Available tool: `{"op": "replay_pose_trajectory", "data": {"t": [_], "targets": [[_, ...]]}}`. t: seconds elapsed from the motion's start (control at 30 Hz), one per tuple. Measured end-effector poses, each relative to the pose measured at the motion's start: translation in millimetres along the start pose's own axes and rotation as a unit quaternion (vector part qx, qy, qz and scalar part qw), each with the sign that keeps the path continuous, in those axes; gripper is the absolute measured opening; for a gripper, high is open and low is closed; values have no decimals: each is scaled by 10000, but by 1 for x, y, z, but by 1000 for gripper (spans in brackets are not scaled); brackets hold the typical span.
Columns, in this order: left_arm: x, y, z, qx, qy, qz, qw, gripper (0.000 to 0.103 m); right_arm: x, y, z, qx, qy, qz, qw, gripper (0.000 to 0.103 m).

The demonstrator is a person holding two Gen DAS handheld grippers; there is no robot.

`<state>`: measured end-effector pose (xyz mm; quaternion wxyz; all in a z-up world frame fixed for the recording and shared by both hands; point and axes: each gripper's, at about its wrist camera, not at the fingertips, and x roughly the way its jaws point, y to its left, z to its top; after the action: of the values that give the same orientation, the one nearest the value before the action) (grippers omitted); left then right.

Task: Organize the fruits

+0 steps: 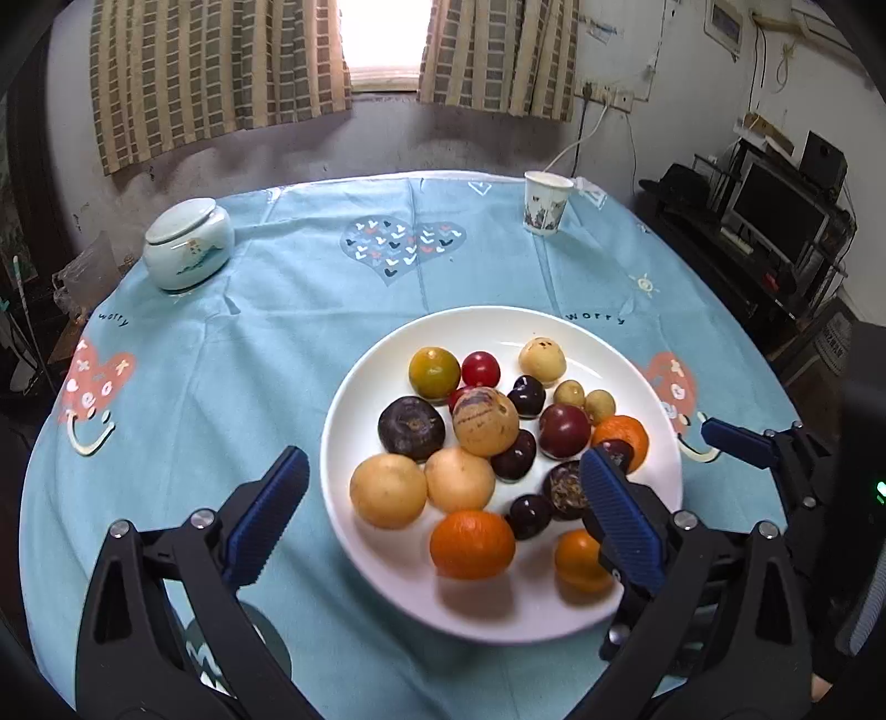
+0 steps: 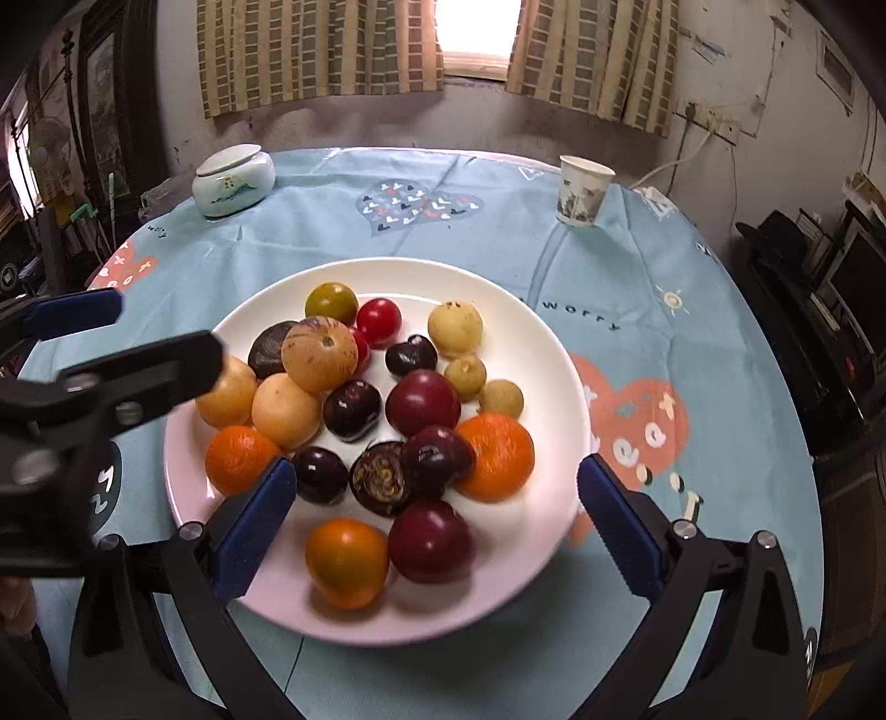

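White plate [image 2: 559,354], light-blue heart-printed tablecloth [image 2: 498,232]; checked beige-brown curtains [image 2: 310,50]

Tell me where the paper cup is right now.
The paper cup stands upright at the table's far right edge, beyond the plate, opposite the lidded jar.

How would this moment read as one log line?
left tool: open | right tool: open | fruits all on white plate | nothing held
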<state>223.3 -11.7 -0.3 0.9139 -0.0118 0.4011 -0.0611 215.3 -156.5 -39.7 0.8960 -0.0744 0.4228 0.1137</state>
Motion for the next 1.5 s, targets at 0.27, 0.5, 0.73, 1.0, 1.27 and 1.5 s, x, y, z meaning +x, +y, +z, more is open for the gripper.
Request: {"op": "replay_pose_trajectory", "data": {"t": [0.27,0.5,0.73,1.0,1.27,1.5], "targets": [[-53,-5,-36,17,-228,295,9993,100,-29,1,-28,235,111,-108,9996,102],[-80,-6,-73,-65,-200,245,9995,100,-63,7,-66,479,179,103,9986,102],[-92,-7,-94,-104,-175,193,9996,100,-92,21,-85,339,19,116,9994,102],[-98,-14,-102,26,-169,299,9994,101,-105,26,-96,331,-43,131,9994,102],[-100,-14,-102,7,-177,302,9994,101,-105,27,-99,344,-15,155,9993,102],[-98,-18,-101,64,-154,248,9996,101,-103,24,-99,408,6,156,9990,102]]}}
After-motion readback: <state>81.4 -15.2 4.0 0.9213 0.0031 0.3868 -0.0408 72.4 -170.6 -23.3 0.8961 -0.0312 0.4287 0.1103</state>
